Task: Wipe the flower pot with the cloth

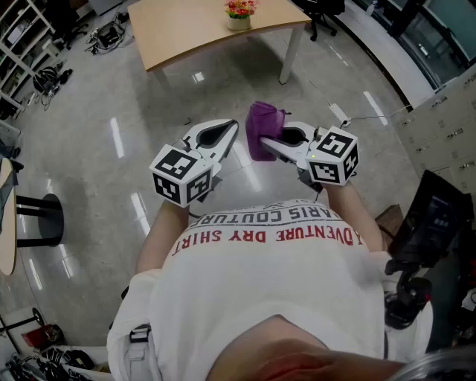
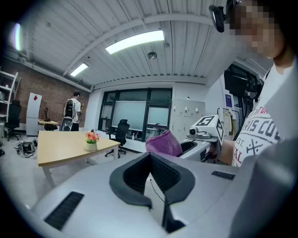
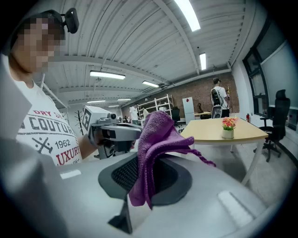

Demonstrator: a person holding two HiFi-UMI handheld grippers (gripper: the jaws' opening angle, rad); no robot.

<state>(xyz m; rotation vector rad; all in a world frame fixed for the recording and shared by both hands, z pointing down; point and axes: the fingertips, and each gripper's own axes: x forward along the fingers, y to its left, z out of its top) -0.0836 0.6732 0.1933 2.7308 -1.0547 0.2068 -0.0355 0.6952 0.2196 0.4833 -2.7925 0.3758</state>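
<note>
A small pale flower pot (image 1: pixel 239 22) with pink and red flowers stands on a light wooden table (image 1: pixel 186 30) some way ahead of me; it also shows as the pot (image 2: pixel 91 146) and the pot (image 3: pixel 227 133) in the two gripper views. My right gripper (image 1: pixel 262 141) is shut on a purple cloth (image 1: pixel 264 128), which bunches up above the jaws and hangs below them as the cloth (image 3: pixel 153 153). My left gripper (image 1: pixel 235 128) is shut with nothing in it, held beside the right one. Both are held in the air near my chest, far from the pot.
Grey polished floor lies between me and the table. Black office chairs (image 1: pixel 323 13) stand behind the table. Shelving and cables (image 1: pixel 44 74) are at the left, a round-based stand (image 1: pixel 41 219) at the near left, grey lockers (image 1: pixel 446 119) at the right. A person (image 2: pixel 72 111) stands far off.
</note>
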